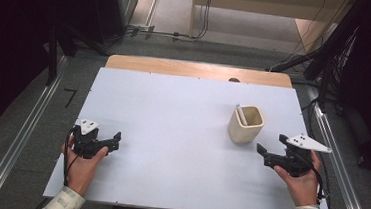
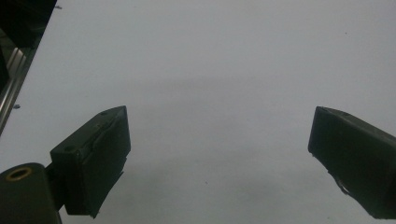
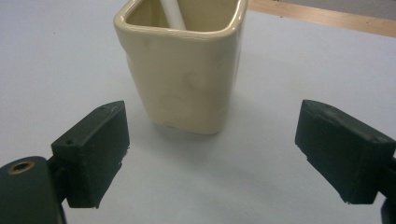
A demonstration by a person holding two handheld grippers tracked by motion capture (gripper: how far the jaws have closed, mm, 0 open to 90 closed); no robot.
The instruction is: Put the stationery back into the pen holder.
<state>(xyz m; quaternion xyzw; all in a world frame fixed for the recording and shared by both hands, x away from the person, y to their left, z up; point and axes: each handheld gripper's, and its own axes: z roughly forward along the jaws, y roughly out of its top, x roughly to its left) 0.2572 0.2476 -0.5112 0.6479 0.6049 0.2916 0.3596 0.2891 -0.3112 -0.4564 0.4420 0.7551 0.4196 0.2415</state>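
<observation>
A cream square cup (image 1: pixel 246 124) stands upright on the white table (image 1: pixel 181 134), right of centre, with a white stick (image 1: pixel 241 114) leaning inside it. In the right gripper view the cup (image 3: pixel 187 70) sits just beyond the jaws and the stick (image 3: pixel 173 13) pokes up from its mouth. My right gripper (image 1: pixel 272 147) is open, a short way to the right of the cup and pointing at it. My left gripper (image 1: pixel 115 141) rests near the table's left front, open, with bare table between its jaws (image 2: pixel 219 154).
A wooden strip (image 1: pixel 199 69) borders the table's far edge. Metal rails (image 1: pixel 20 136) run along both sides on the floor. Cables and dark stands crowd the back right (image 1: pixel 328 50).
</observation>
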